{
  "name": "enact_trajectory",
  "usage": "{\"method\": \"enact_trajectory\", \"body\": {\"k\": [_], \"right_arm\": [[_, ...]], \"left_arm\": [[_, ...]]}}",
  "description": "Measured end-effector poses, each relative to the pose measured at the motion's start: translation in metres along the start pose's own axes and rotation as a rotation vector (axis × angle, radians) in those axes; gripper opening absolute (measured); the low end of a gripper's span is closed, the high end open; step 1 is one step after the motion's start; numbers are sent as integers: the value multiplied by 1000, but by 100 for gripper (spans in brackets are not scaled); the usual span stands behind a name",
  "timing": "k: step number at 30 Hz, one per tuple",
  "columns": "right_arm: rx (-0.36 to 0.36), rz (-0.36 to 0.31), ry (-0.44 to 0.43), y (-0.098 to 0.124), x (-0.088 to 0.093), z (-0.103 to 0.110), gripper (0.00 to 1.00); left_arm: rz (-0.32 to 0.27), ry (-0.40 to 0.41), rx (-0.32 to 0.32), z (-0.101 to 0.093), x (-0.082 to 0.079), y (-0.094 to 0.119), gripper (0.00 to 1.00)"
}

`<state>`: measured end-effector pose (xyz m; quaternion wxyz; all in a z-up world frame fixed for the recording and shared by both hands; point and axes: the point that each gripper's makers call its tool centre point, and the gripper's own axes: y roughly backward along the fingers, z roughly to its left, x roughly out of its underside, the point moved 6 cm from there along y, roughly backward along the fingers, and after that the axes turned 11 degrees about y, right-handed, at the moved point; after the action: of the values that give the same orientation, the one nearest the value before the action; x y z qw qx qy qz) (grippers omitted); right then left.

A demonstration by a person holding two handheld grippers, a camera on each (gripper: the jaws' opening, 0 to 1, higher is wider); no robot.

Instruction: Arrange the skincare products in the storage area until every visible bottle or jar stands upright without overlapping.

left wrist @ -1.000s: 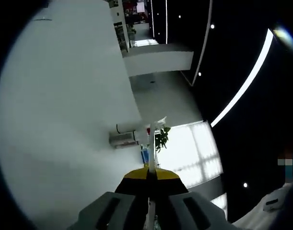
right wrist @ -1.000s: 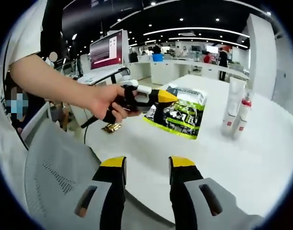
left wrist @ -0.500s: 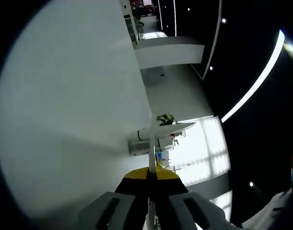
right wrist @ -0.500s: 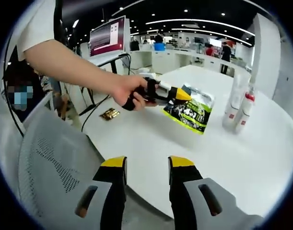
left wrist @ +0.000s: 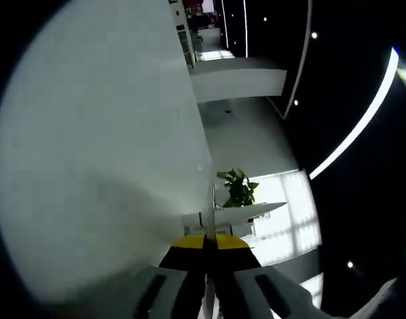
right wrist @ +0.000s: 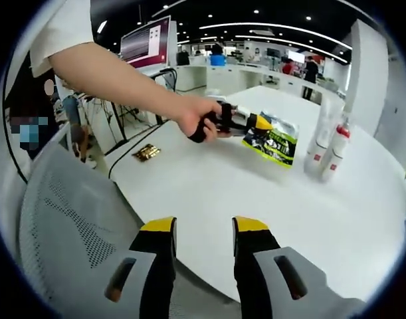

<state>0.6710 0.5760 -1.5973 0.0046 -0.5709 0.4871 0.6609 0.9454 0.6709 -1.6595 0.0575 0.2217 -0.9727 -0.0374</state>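
In the right gripper view a hand holds my left gripper [right wrist: 256,123] over the white round table [right wrist: 209,193]. It is shut on the edge of a green, black and white packet [right wrist: 274,141]. To the packet's right a white tube [right wrist: 317,141] and a white bottle with a red cap [right wrist: 336,151] stand upright, close together. My right gripper [right wrist: 203,229] hangs open over the table's near edge with nothing between its yellow-tipped fingers. In the left gripper view my left gripper [left wrist: 209,240] is shut on the packet [left wrist: 210,211], which shows edge-on as a thin pale line.
A small gold packet [right wrist: 146,153] lies near the table's left edge. A grey mesh chair [right wrist: 63,246] stands below left of the table. A monitor [right wrist: 146,41] and desks with people fill the background. A potted plant [left wrist: 239,187] shows beyond the table surface [left wrist: 103,173].
The left gripper has carried the packet farther across the table, closer to the tube and bottle. The left gripper view has shifted with it. The right gripper stays open.
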Motion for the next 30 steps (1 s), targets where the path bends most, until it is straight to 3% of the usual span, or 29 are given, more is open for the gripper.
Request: {"method": "enact_trajectory", "body": {"k": [9, 14, 22, 24, 30], "right_arm": [[-18, 1, 10, -1, 1, 1, 31], [-13, 6, -1, -1, 2, -1, 31], [-25, 8, 5, -1, 3, 1, 31], [-21, 9, 2, -1, 3, 0, 31], [-21, 13, 12, -1, 3, 0, 30]], "left_arm": [[14, -3, -122, 13, 8, -21, 2], [11, -2, -149, 19, -1, -30, 3], [-1, -49, -262, 20, -5, -33, 5], [0, -92, -309, 21, -6, -32, 6], [-14, -111, -356, 11, -9, -36, 17]]}}
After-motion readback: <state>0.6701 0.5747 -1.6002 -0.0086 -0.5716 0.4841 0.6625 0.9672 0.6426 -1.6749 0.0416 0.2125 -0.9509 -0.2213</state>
